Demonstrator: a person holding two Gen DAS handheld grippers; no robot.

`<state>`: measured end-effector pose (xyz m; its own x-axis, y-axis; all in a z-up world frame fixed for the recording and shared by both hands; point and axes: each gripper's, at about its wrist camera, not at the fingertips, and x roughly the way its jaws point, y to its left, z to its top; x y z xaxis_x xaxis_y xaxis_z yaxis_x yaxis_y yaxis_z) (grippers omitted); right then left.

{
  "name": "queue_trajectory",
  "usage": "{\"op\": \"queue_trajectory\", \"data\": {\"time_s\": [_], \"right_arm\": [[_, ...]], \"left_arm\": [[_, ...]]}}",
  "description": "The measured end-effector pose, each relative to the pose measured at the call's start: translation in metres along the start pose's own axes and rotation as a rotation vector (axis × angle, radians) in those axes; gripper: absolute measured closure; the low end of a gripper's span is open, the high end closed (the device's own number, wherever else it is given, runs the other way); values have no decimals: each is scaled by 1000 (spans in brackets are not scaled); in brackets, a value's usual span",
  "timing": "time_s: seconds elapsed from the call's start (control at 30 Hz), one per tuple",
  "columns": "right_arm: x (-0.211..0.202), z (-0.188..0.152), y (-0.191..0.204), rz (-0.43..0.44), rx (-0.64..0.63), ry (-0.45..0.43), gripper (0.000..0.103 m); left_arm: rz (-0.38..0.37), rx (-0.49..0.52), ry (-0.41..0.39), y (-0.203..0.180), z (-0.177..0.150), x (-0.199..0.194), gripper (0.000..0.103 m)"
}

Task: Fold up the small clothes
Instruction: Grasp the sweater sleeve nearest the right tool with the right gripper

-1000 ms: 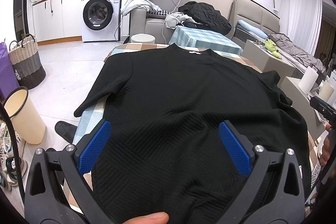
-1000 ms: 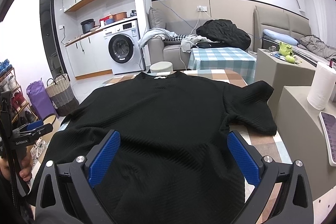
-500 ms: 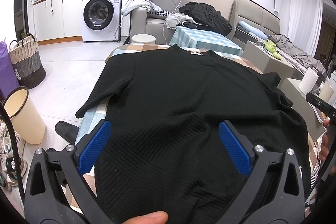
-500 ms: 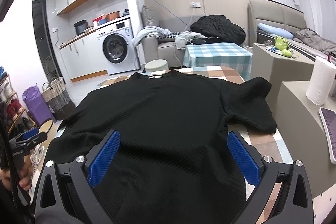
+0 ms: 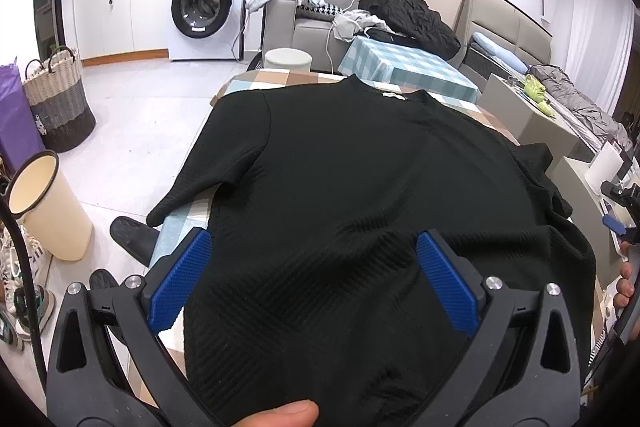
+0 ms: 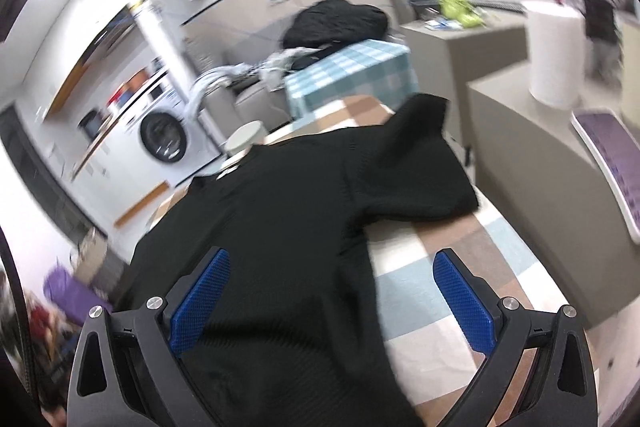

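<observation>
black top flat between both grippers' wide-spread jaws

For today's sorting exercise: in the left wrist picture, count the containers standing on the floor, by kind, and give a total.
Woven baskets: 1
Cream bins: 1
Purple bags: 1
Total: 3

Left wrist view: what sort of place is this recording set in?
Most likely a lived-in home, an open living and laundry area: a washing machine, a sofa piled with clothes, and a black top spread on a checked table.
</observation>
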<state>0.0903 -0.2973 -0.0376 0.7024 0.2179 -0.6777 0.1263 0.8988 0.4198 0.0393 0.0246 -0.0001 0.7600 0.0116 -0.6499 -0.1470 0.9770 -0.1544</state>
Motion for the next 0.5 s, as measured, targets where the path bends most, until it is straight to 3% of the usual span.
{"op": "queue_trajectory", "data": {"time_s": [0.1, 0.37, 0.5], "right_arm": [[14, 9, -19, -7, 88, 37, 4], [58, 23, -72, 71, 344, 110, 19], [79, 28, -95, 44, 449, 133, 26]], "left_arm": [[-1, -4, 6, 0, 6, 9, 1], [2, -17, 15, 6, 22, 29, 1], [1, -19, 28, 7, 26, 36, 5]]}}
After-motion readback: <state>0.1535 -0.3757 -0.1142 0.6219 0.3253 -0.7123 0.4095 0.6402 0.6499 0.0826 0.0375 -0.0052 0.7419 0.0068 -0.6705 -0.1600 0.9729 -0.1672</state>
